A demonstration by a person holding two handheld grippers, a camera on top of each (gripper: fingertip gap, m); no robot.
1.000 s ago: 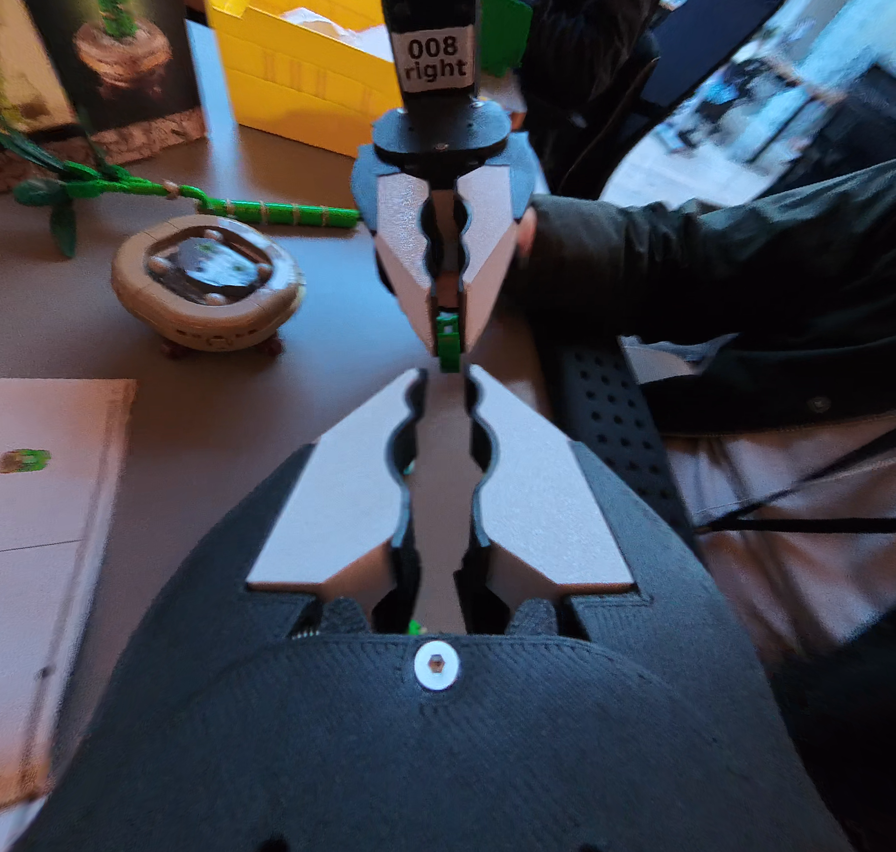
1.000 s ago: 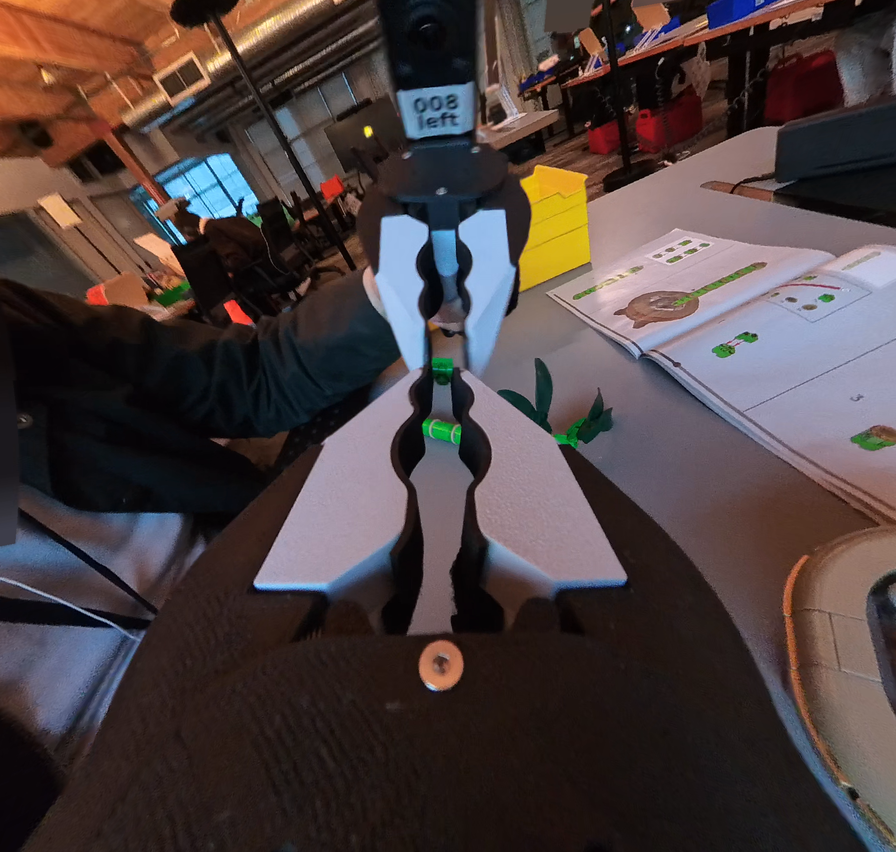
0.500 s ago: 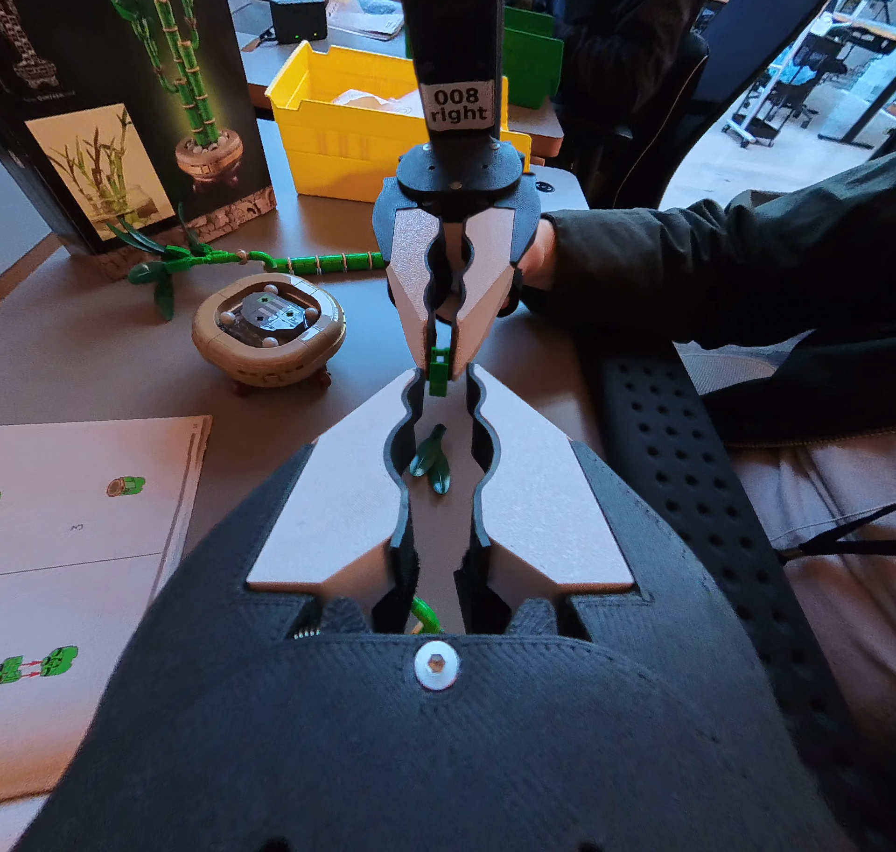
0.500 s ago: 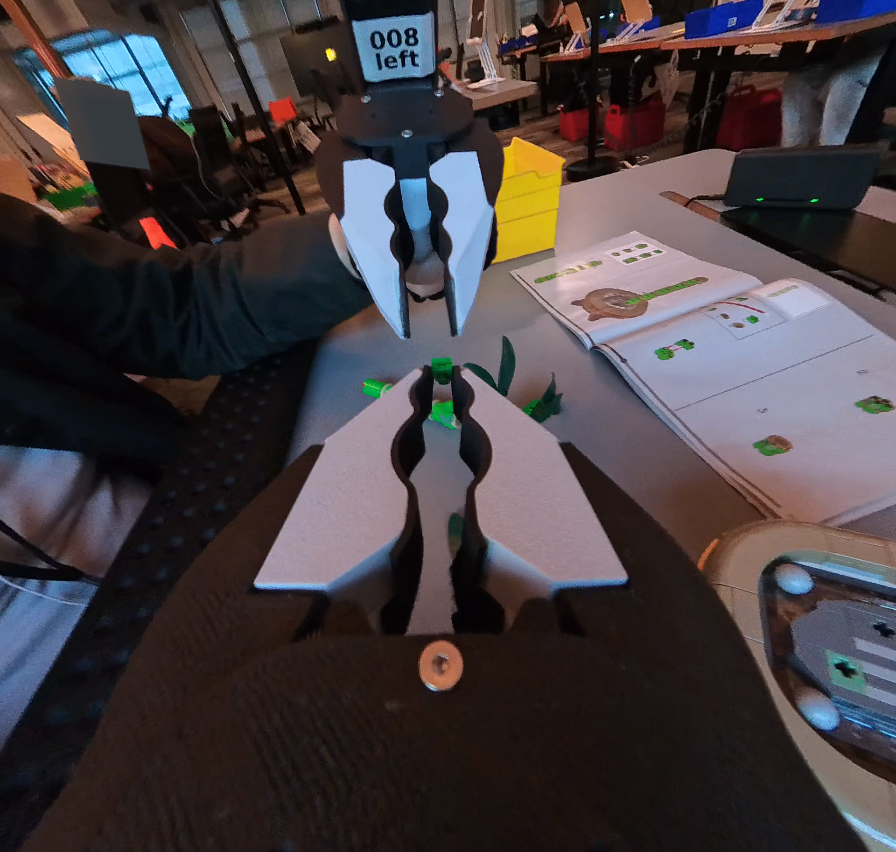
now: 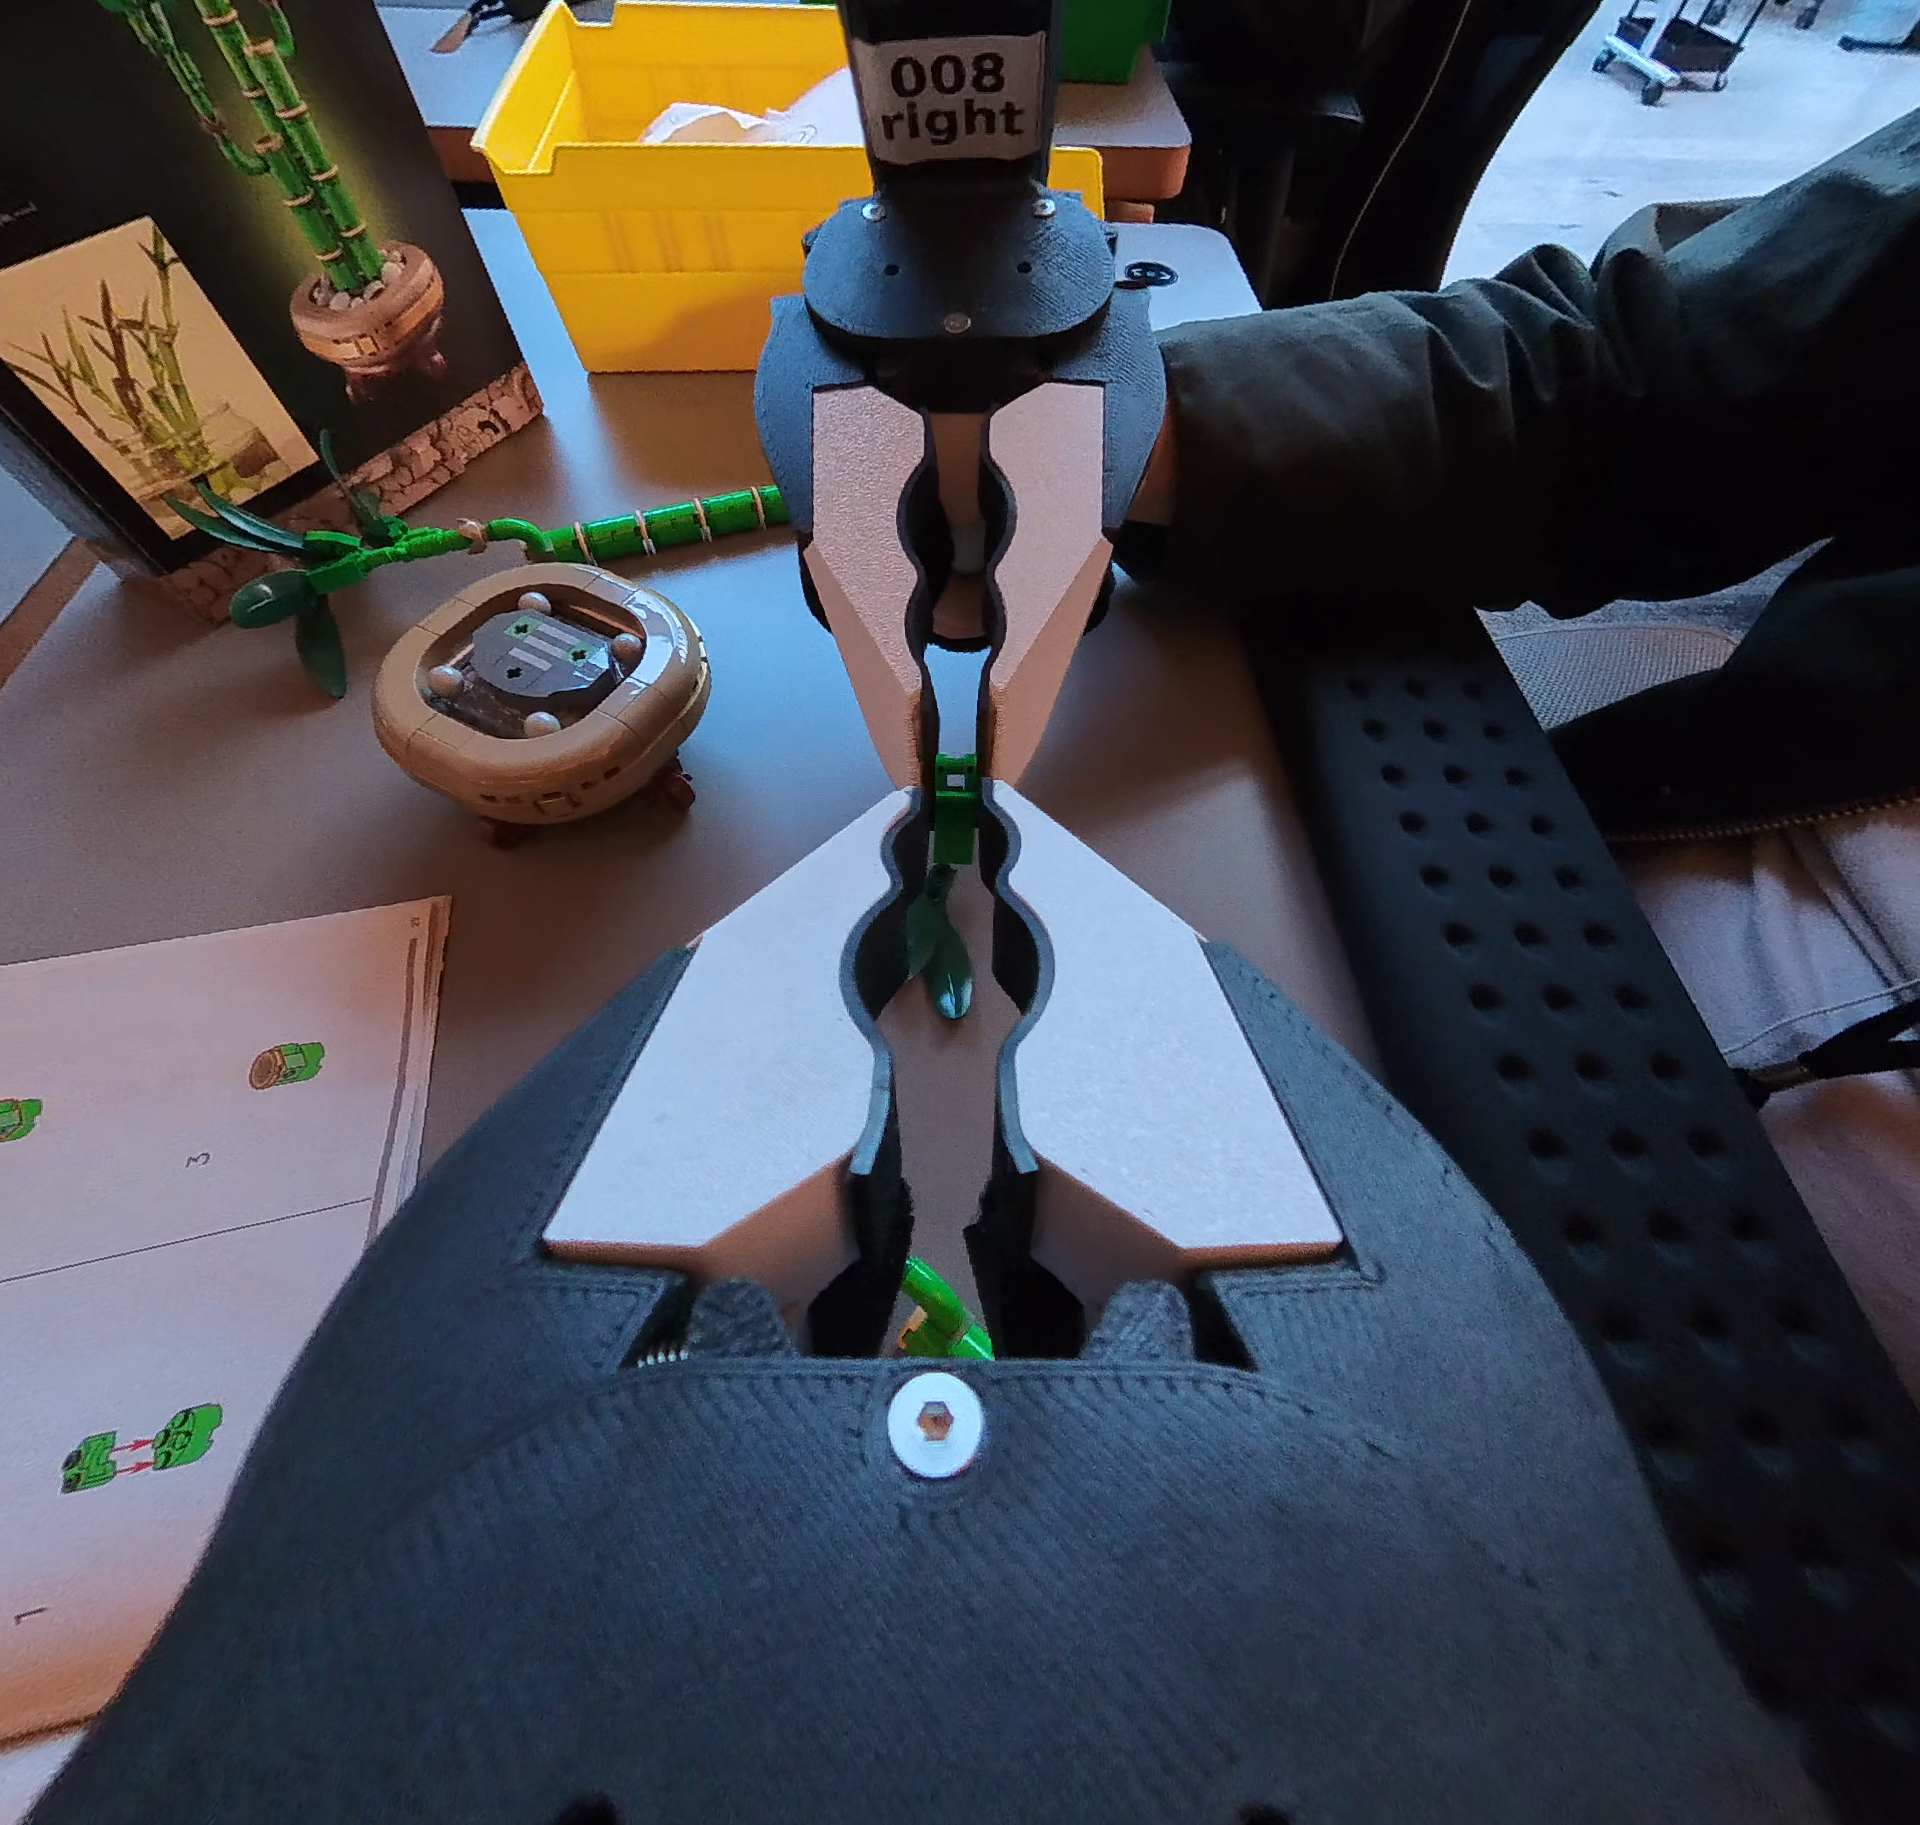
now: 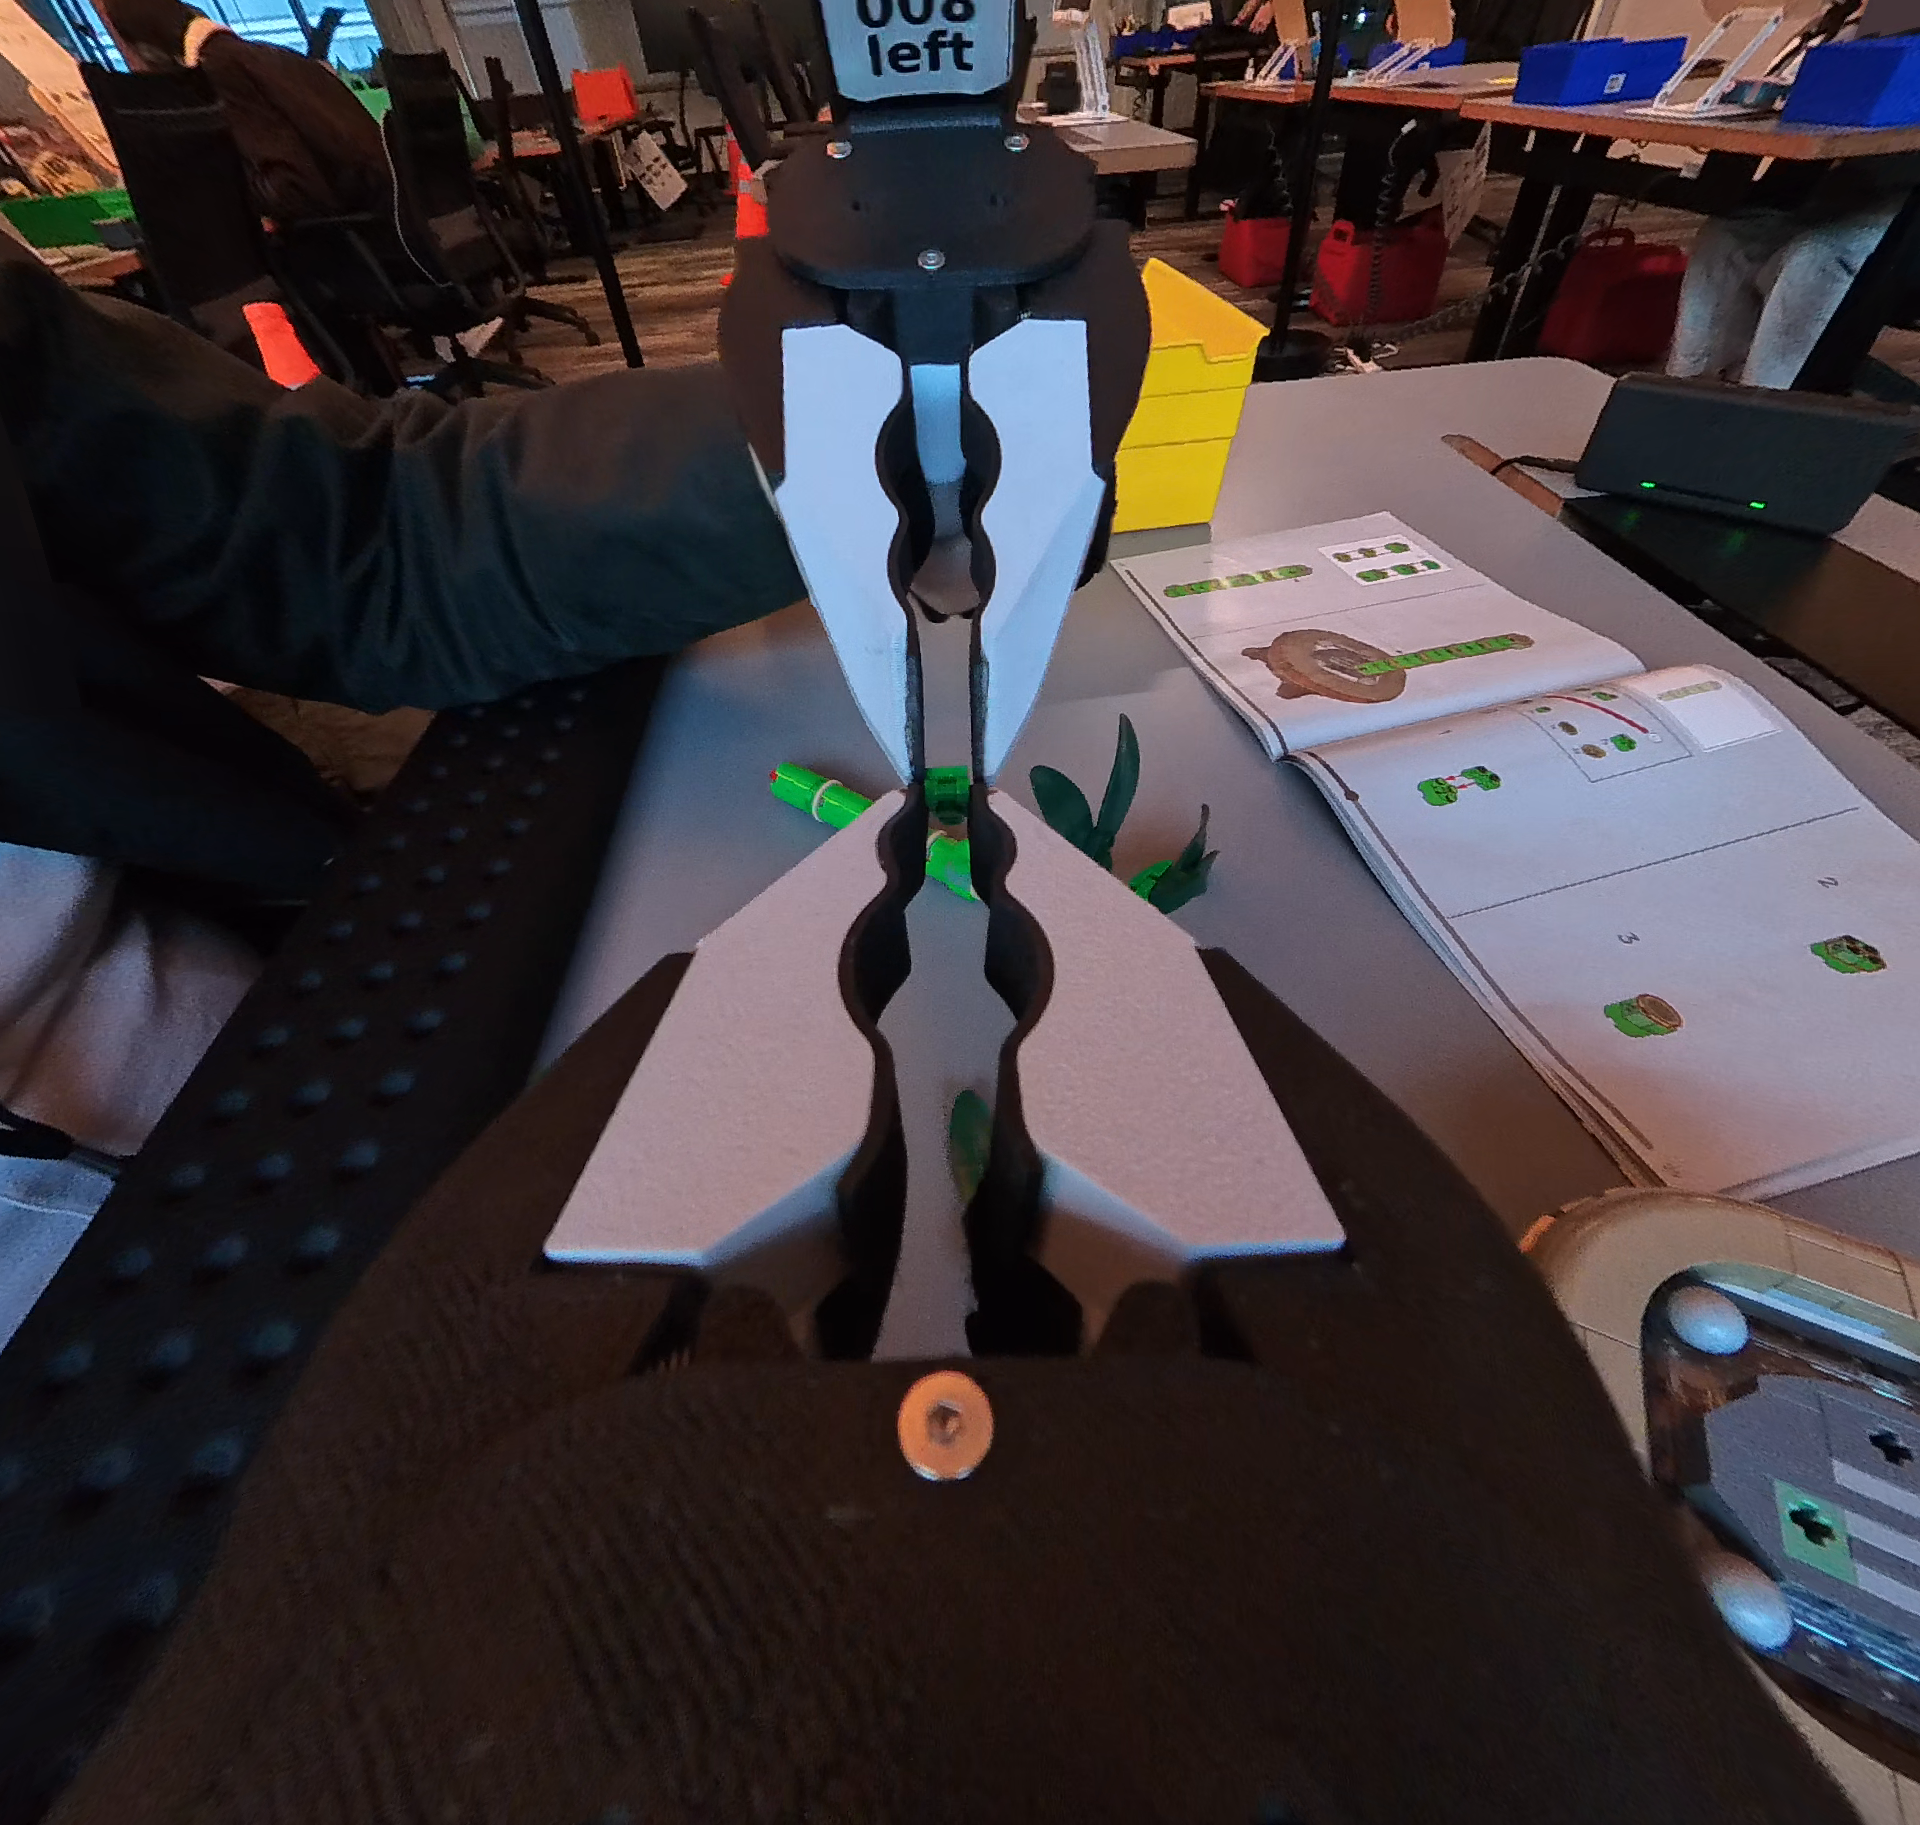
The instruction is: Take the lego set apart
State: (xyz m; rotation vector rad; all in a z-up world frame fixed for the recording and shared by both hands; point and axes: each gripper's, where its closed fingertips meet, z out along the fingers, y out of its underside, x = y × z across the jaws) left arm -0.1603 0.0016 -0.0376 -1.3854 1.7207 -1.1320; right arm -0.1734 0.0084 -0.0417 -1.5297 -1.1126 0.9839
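The left gripper (image 5: 951, 807) and right gripper (image 6: 943, 809) meet tip to tip above the table (image 5: 177, 809). Both pinch one small green lego piece (image 5: 956, 807) (dark leaves hang under it).

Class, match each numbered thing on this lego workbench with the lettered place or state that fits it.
Things:
1. small green lego piece
2. tan lego pot
3. yellow bin
4. instruction booklet

Places or states:
A. standing on the table beside the green bamboo stalk
B. lying open and flat on the table
C. gripped between the tips of the left claw and the right claw
D. farther back than the pot, with something white inside

Pairs: 1-C, 2-A, 3-D, 4-B
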